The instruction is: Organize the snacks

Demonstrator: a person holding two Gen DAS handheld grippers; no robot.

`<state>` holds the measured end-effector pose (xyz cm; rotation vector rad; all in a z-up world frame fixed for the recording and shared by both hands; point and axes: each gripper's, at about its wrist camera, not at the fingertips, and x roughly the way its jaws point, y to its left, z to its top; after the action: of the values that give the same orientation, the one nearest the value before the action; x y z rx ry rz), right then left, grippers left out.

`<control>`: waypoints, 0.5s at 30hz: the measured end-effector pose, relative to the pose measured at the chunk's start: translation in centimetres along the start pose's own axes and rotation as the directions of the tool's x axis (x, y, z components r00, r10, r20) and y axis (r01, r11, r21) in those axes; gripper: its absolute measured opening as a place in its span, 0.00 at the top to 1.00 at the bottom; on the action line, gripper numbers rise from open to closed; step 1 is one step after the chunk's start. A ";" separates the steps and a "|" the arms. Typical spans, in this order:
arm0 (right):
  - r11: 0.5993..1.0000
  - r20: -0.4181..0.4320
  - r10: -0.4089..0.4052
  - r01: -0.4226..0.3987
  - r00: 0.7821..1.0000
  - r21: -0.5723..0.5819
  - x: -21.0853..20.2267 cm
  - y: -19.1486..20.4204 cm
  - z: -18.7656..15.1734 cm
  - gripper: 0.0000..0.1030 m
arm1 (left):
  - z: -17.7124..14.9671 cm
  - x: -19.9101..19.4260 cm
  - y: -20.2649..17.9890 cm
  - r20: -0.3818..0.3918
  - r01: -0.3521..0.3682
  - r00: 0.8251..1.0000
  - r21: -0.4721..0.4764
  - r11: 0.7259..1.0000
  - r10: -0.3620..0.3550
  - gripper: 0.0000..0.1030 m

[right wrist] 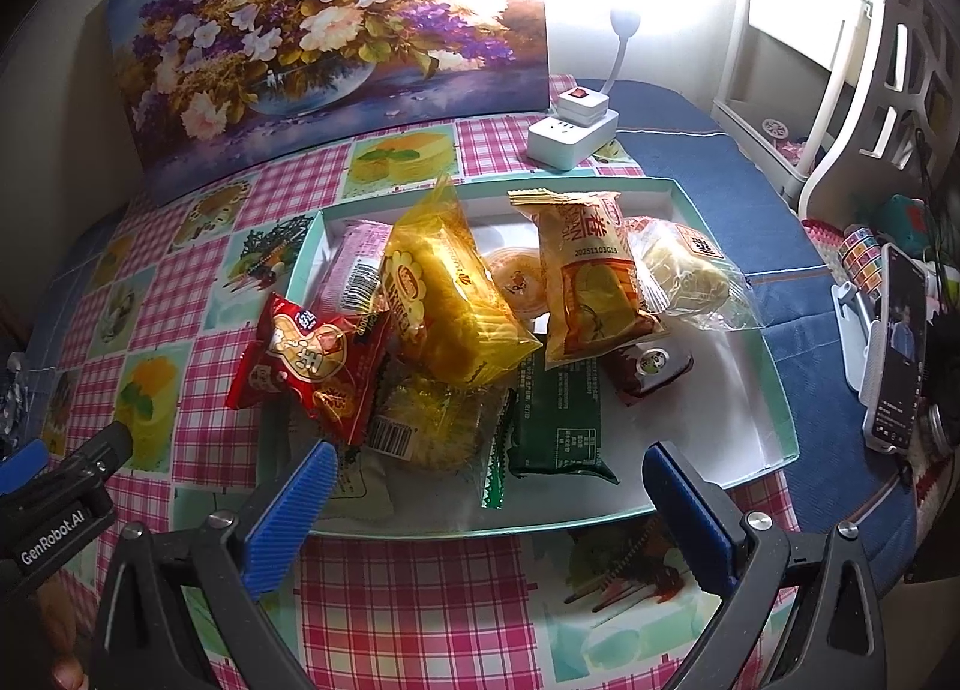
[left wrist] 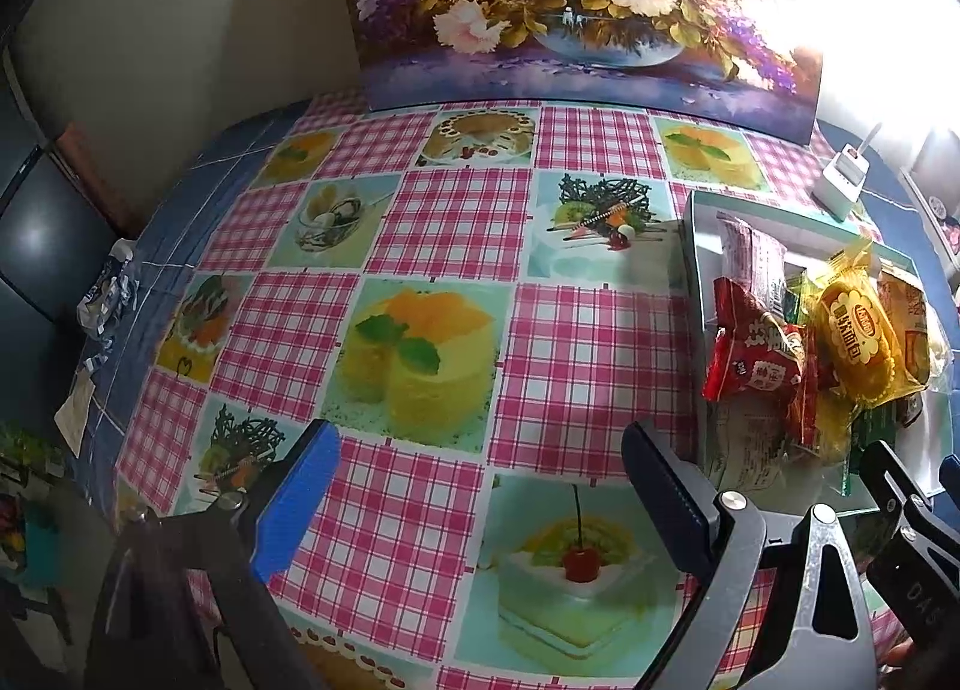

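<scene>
- Right wrist view is showing the table (right wrist: pixel 420 618), under a pink checked cloth with cake pictures, carrying everything; a flower painting (right wrist: pixel 324 36) is leaning along its far edge.
- Sitting toward the table's right side is the shallow tray (right wrist: pixel 774 390) with a pale green rim, and the snacks are lying heaped in it, overlapping rather than sorted.
- Lying across the heap's middle is the yellow bread packet (right wrist: pixel 450 300), with the orange packet (right wrist: pixel 594 288) just right of it and a clear-wrapped pastry (right wrist: pixel 684 270) toward the tray's far right corner.
- Hanging over the tray's left edge is the red packet (right wrist: pixel 312 366), half off the rim; the dark green packet (right wrist: pixel 558 420) is lying flat near the tray's front edge.
- Hovering at the tray's front edge is the right gripper (right wrist: pixel 486 504), its jaws spread wide and holding nothing.
- Waiting over bare cloth left of the tray is the left gripper (left wrist: pixel 474 486), likewise gaping and empty.
- Whether sorting is starting or winding down, I cannot tell (a loose pile fits both). For any pick, I would judge it best to be taking a top packet by a crimped end, squeezing gently so the bread is not getting crushed.
</scene>
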<state>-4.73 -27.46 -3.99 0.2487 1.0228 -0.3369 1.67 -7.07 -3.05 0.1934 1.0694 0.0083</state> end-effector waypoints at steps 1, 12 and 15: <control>1.000 0.000 0.000 0.000 1.000 0.000 0.0 0.1 0.0 0.00 | 0.0 0.0 0.0 0.000 0.000 1.000 0.002 1.000 0.000 0.08; 1.000 -0.001 0.002 -0.002 1.000 -0.010 0.1 0.3 0.0 0.00 | 0.1 -0.2 -0.4 0.003 -0.002 1.000 0.017 1.000 0.002 0.08; 1.000 -0.002 0.004 -0.004 1.000 -0.017 0.2 0.5 0.0 0.00 | 0.1 -0.1 -0.4 -0.001 0.002 1.000 0.013 1.000 -0.002 0.08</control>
<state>-4.44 -27.06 -4.12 0.2358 1.0267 -0.3242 1.70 -7.46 -2.98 0.2044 1.0712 -0.0007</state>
